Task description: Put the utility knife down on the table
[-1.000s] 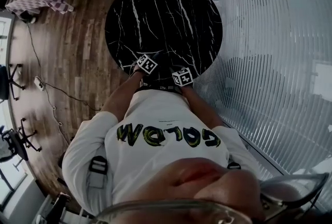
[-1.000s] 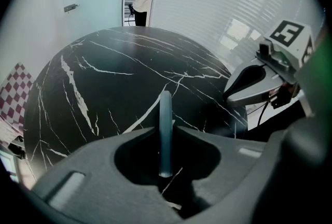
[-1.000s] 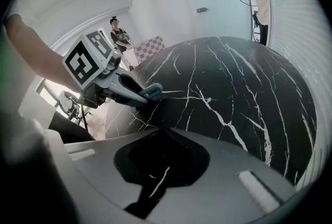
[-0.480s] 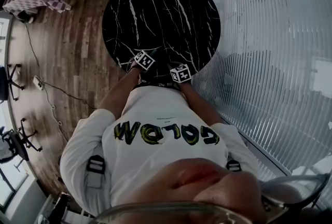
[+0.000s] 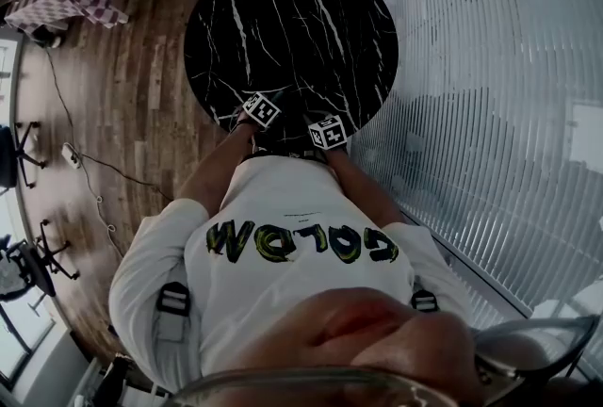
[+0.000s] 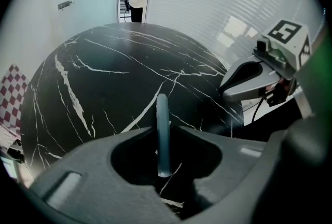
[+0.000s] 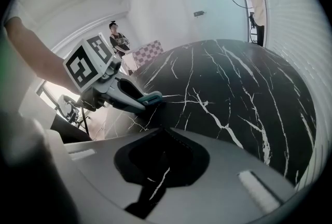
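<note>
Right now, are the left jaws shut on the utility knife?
No, open: left gripper jaws have just been opening; utility knife stands between them.

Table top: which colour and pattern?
Table top is black with white veins; head view.

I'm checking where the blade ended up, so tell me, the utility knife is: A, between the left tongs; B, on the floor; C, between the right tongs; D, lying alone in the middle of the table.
A: the left gripper view shows the utility knife edge-on between the left tongs, whose jaws have just been opening, while the right tongs are closed with nothing between them.
</note>
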{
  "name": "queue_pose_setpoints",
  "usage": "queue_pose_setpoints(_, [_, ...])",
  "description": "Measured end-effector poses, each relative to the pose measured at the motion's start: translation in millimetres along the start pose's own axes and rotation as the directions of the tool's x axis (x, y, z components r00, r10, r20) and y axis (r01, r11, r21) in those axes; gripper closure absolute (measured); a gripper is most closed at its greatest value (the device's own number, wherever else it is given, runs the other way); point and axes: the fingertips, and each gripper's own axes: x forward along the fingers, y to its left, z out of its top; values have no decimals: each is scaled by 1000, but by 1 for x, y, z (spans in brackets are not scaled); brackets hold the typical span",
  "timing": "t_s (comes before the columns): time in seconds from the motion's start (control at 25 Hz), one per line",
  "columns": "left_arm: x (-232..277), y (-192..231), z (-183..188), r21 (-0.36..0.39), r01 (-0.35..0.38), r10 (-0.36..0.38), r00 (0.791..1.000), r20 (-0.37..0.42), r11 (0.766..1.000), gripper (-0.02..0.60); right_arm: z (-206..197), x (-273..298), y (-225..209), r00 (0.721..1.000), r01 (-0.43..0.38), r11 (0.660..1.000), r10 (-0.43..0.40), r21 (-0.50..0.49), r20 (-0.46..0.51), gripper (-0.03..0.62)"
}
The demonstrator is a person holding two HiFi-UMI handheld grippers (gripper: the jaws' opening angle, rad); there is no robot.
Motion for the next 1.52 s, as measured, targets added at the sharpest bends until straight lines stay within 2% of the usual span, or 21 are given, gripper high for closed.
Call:
queue_pose_setpoints(0.12, [1, 1, -3, -9, -1, 1, 1000, -12, 1000, 476, 0, -1, -1, 1000, 4, 1000, -4, -2, 0, 592])
queue_pose_setpoints(0.28, [4, -5, 9, -10, 32, -31, 999, 34, 999, 464, -1, -2, -4, 1000, 13, 1000, -13, -15, 2, 592])
queue_pose_setpoints(0.4, [2, -2, -2, -21, 6, -6, 1000, -14, 1000, 445, -1, -3, -2, 1000, 14, 1000, -13, -19, 10, 592])
queue_pose_setpoints(0.52, [3, -5, 3, -20, 14, -13, 1000, 18, 1000, 432, -3, -4, -3, 1000, 19, 999, -19, -25, 10, 592])
queue_pose_setpoints(0.64, [1, -4, -7, -31, -7, 7, 1000, -20, 1000, 408, -4, -6, -3, 1000, 30, 999, -30, -29, 9, 592])
queue_pose_setpoints(0.76, [0, -6, -2, -30, 0, 1, 1000, 14, 1000, 386, -5, -8, -1, 999, 34, 999, -33, -29, 9, 592])
queue_pose_setpoints(0.96, [-1, 0, -1, -30, -31, 32, 999, 34, 999, 362, -9, -11, 0, 999, 40, 999, -39, -28, 12, 592])
queue_pose_setpoints(1.2, [-6, -1, -9, -49, -54, 54, 999, 1, 997, 357, -14, -16, 0, 999, 47, 999, -46, -21, 15, 592])
queue_pose_setpoints(1.4, [-13, -2, -1, -63, -66, 71, 994, 78, 996, 359, -7, -20, -4, 997, 56, 998, -57, 19, 59, 592])
queue_pose_setpoints(1.52, [-28, -6, 14, -90, -53, 70, 978, 199, 995, 360, 12, -31, -6, 990, 58, 998, -62, 38, 130, 592])
